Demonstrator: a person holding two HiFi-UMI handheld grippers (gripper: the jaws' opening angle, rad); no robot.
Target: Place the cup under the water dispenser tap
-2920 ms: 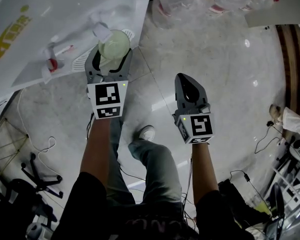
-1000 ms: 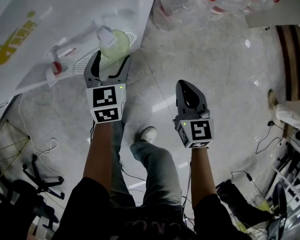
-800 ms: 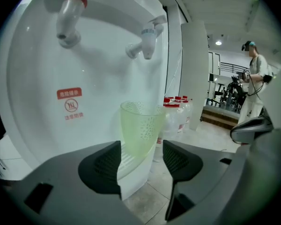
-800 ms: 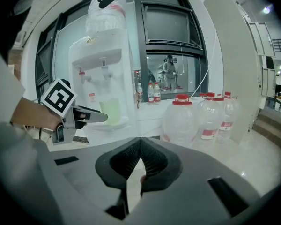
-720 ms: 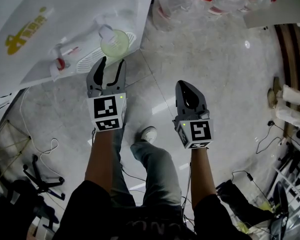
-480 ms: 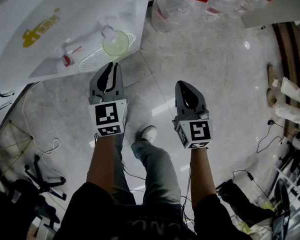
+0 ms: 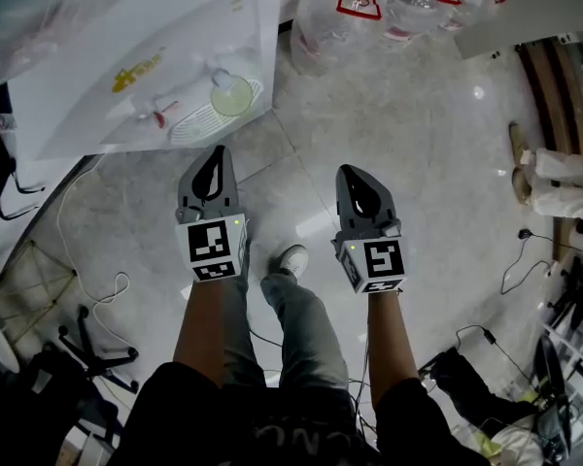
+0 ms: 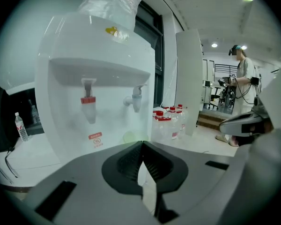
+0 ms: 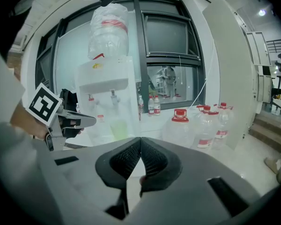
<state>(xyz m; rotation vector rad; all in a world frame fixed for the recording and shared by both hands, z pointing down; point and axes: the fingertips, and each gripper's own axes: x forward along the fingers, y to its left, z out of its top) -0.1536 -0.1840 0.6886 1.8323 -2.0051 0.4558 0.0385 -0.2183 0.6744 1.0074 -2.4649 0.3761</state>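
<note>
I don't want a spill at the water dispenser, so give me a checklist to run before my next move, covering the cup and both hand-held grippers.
1. Cup sits on the drip tray below the white tap: ok.
2. Cup upright, mouth facing up: ok.
3. Left hand-held gripper apart from the cup, its jaws just closed with nothing between them: ok.
4. Right hand-held gripper shut and empty: ok.
5. Whether the cup holds any water: cannot tell.
</note>
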